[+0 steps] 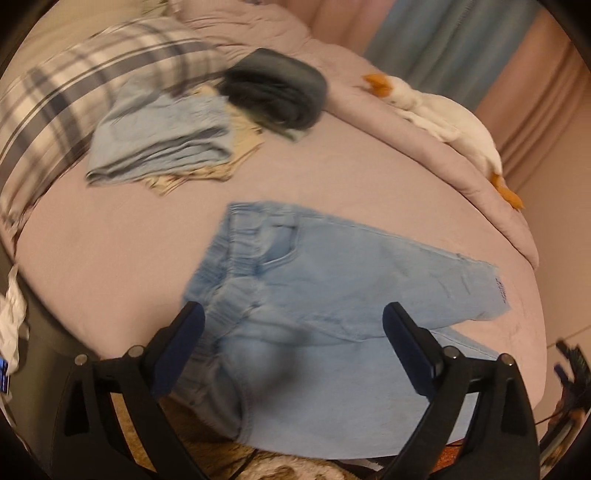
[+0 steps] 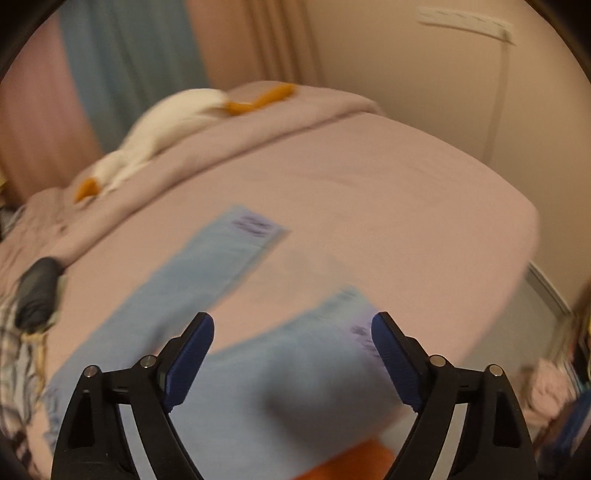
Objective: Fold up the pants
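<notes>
Currently: Jeans Spread on Bed, Both Grippers Wide Apart and Holding Nothing

The light blue jeans [image 1: 325, 280] lie on the pinkish-grey bed sheet [image 1: 129, 251] at the near edge of the bed. In the left wrist view the waistband sits to the left, with a pocket visible below it, and one leg extends to the right and ends in a frayed hem. The near part of the garment hangs over the mattress edge. In the right wrist view the two legs [image 2: 221, 266] diverge, each hem bearing dark markings; motion blur obscures finer detail.

The left gripper [image 1: 293, 310] hangs above the waistband area with its fingers spread wide. Contact with the fabric cannot be confirmed. The right gripper [image 2: 292, 321] is positioned over the nearer leg, fingers likewise spread wide.

Further back on the bed, a folded blue garment [image 1: 162, 144] rests on a pale yellow item, beside a dark rolled garment [image 1: 277, 96]. A plaid pillow [image 1: 92, 74] lies at the far left. A white plush goose [image 1: 443, 118] with orange feet rests on the bunched duvet [image 1: 258, 33]. Curtains [image 2: 122, 66] hang behind the bed
</notes>
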